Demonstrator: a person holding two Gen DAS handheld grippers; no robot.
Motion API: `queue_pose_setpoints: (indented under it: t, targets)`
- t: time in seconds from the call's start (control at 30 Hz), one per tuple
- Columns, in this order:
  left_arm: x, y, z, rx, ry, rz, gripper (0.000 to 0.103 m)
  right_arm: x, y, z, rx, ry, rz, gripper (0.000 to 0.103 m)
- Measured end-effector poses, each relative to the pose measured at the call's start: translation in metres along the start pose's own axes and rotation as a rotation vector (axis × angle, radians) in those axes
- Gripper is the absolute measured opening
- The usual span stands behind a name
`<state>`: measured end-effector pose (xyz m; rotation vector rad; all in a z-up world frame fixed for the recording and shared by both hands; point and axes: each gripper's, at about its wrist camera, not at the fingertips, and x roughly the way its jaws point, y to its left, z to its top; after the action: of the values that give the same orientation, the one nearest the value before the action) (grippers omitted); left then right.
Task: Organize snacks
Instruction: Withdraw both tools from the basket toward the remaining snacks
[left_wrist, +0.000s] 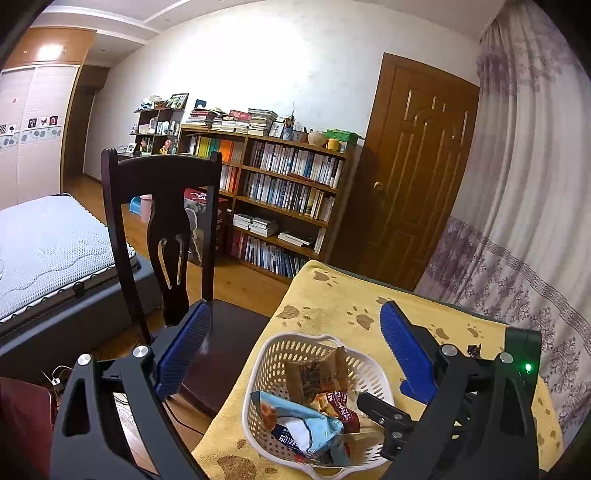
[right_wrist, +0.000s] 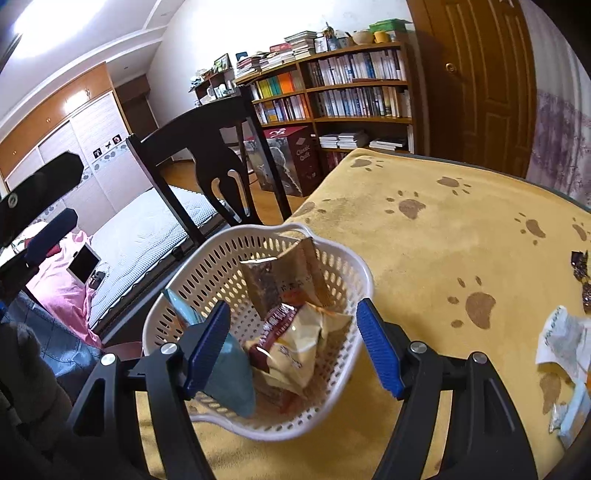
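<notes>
A white perforated basket (left_wrist: 269, 354) (right_wrist: 354, 266) stands on the paw-print cloth near the table's left edge. Inside lie a brown packet (left_wrist: 317, 373) (right_wrist: 284, 280), a dark red packet (left_wrist: 341, 406) (right_wrist: 277, 325), a cream packet (right_wrist: 306, 350) and a light blue packet (left_wrist: 299, 424) (right_wrist: 229, 373). My right gripper (right_wrist: 292, 306) hangs open just over the basket with nothing between its pads. My left gripper (left_wrist: 294, 308) is open and empty, raised above the basket's far side. Reaching over the basket rim in the left wrist view is a black finger (left_wrist: 384, 411) of the right gripper.
Loose snacks lie on the yellow cloth (right_wrist: 443, 240) at the right: a dark candy (right_wrist: 580, 266), a white wrapper (right_wrist: 565, 343), a pale blue one (right_wrist: 576, 410). A dark wooden chair (left_wrist: 166, 221) stands left of the table. A bed (left_wrist: 48, 251), bookshelf (left_wrist: 288, 184) and door (left_wrist: 417, 166) are beyond.
</notes>
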<state>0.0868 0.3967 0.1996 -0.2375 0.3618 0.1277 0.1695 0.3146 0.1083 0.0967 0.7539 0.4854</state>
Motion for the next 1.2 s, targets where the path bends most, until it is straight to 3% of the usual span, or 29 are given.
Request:
queue_pose_setpoints:
  t: [0.3,0.73,1.2]
  targets:
    - [-0.001,-0.008,0.002,0.017,0.0,-0.014,0.095,-0.023,-0.026,-0.016,0.027,-0.018,-0.06,0.071]
    - [0.0,-0.036,-0.007,0.089,0.015,-0.054,0.095,-0.064,-0.102,-0.048,0.137,-0.04,-0.18,0.071]
    - [0.007,-0.066,-0.025,0.166,0.057,-0.085,0.097,-0.122,-0.222,-0.086,0.304,-0.062,-0.403,0.071]
